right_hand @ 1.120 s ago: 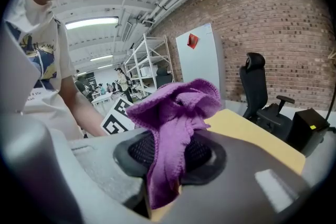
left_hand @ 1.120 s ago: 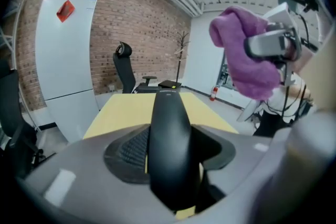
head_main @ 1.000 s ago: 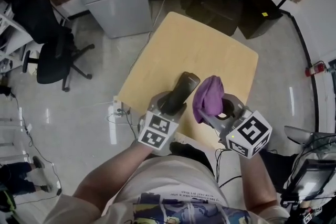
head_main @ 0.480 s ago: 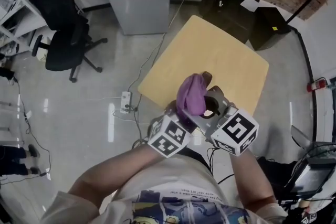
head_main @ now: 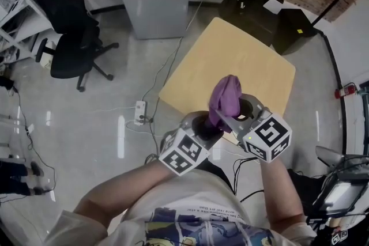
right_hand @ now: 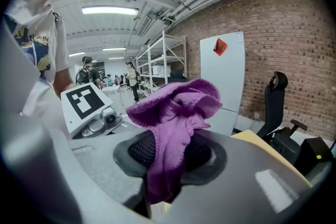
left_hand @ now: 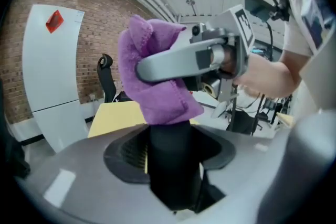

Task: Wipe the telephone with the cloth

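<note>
My right hand-held gripper (head_main: 226, 119), pinching the cloth (right_hand: 173, 128), has swung it from beside the phone (left_hand: 175, 165) onto its far end, while my left hand-held gripper (head_main: 200, 127) clamps the phone, so wiping looks under way.

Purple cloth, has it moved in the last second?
Yes. Against the table, the cloth in the right gripper has shifted left, from beside the telephone to over its far end.
</note>
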`<action>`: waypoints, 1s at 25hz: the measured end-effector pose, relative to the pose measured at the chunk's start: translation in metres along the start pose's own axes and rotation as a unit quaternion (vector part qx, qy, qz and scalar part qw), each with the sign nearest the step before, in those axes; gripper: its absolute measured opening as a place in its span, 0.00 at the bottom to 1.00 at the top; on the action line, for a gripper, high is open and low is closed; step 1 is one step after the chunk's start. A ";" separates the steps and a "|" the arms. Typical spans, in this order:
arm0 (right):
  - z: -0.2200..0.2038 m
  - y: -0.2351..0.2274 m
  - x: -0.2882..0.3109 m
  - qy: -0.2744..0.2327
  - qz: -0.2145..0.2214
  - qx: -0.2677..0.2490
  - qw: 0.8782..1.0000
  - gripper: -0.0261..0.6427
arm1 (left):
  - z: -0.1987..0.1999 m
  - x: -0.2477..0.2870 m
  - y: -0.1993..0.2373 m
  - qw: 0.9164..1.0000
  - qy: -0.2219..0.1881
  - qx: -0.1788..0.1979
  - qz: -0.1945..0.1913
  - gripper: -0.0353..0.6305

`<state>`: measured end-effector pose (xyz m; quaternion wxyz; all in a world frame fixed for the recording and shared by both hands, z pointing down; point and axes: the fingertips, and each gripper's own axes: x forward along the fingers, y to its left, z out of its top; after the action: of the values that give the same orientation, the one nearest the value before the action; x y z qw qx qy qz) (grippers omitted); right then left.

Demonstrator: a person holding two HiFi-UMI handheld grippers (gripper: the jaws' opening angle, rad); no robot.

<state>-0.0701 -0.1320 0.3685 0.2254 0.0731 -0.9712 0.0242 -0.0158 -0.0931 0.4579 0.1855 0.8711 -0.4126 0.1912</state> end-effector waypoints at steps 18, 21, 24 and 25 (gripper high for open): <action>0.033 0.021 -0.019 -0.014 -0.048 -0.018 0.999 0.21 | -0.006 -0.031 -0.006 0.999 -0.019 0.005 -0.029 0.44; 0.038 0.053 -0.007 -0.016 -0.015 -0.025 0.999 0.21 | -0.010 -0.032 -0.008 0.999 -0.019 0.003 -0.033 0.43; 0.035 0.079 0.005 -0.009 0.012 -0.028 0.999 0.21 | -0.011 -0.034 -0.012 0.999 -0.020 0.003 -0.036 0.43; 0.032 0.085 0.008 -0.004 0.018 -0.029 0.999 0.21 | -0.010 -0.036 -0.013 0.999 -0.021 0.004 -0.037 0.43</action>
<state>-0.1046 -0.0519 0.3421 0.2230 0.0493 -0.9736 0.0002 -0.0285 -0.0571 0.4470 0.1808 0.8902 -0.3832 0.1677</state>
